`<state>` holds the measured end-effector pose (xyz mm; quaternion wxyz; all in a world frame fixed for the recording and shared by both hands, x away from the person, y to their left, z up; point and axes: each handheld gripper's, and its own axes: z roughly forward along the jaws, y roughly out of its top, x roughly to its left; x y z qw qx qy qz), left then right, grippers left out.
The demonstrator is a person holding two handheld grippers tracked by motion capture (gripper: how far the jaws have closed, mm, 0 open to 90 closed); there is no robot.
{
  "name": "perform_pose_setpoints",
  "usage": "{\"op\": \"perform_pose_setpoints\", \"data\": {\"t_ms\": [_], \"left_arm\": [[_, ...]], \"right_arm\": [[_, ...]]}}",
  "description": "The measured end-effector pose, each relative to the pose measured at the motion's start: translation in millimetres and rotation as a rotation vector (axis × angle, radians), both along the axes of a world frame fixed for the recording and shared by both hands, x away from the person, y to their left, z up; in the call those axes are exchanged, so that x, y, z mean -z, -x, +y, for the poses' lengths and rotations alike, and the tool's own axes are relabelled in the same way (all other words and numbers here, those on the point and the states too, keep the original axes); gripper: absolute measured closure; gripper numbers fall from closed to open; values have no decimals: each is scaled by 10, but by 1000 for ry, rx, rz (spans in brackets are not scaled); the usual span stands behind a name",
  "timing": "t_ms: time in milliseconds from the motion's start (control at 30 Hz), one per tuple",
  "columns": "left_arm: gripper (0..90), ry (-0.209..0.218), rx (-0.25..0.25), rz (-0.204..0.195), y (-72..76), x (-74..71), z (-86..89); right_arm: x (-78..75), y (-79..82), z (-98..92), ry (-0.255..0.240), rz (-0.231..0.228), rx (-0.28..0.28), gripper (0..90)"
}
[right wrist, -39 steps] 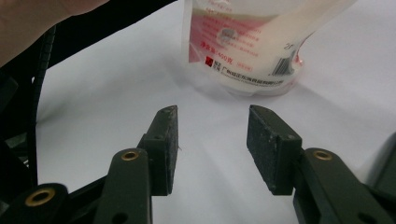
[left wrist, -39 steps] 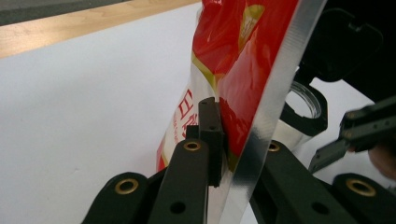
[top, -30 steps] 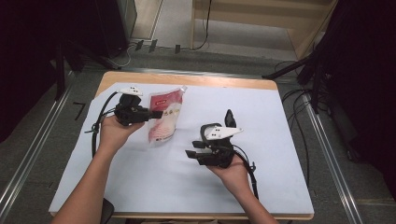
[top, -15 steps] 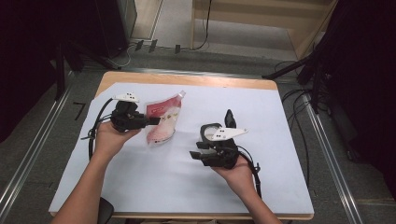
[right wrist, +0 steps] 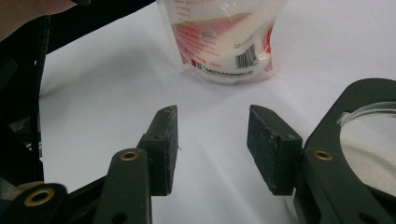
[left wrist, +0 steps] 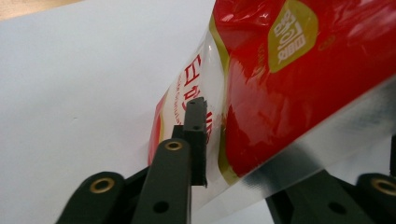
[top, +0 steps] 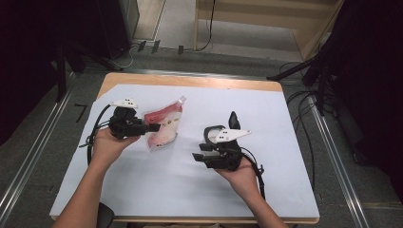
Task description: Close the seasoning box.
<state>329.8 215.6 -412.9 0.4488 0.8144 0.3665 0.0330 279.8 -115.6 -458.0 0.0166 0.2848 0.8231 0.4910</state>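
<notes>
Left gripper (top: 153,127) is reaching in from the pouch's side; its jaws have just been opening. In the left gripper view one black pad (left wrist: 196,135) is standing just off the pouch's printed face, with the clear sealed edge running across between the two jaws. The pads are no longer looking pressed on the film, so I am reading this as a grip being let go, with the pouch (top: 164,126) between the fingers but not pinched.

The pouch itself, red and white with a spout corner pointing away from the person, is lying on the white sheet (top: 266,114) just ahead of the left fingertips and well apart from the right ones.

Right gripper (top: 202,154) is resting on its hand over the sheet, jaws standing apart with nothing between them; its pads (right wrist: 164,149) are framing bare paper, and the pouch's barcoded bottom (right wrist: 224,42) is sitting farther ahead of them.

Handling, as a judgement: a soft refill bag, glossy film, likely slippery and sagging when lifted, contents shifting toward the low end. Squeezing the full belly is likely bulging it rather than holding it. The flat sealed border or the stiffer spout corner is looking like the better place to pinch, fingers closing across the seam.
</notes>
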Motion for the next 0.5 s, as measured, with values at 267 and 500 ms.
{"op": "perform_pose_setpoints", "data": {"t_ms": [267, 500], "left_arm": [[661, 2, -1, -4, 25, 11, 5], [529, 14, -7, -39, 113, -29, 48]], "right_arm": [[13, -22, 7, 3, 1, -1, 538], [7, -21, 3, 0, 2, 1, 538]]}}
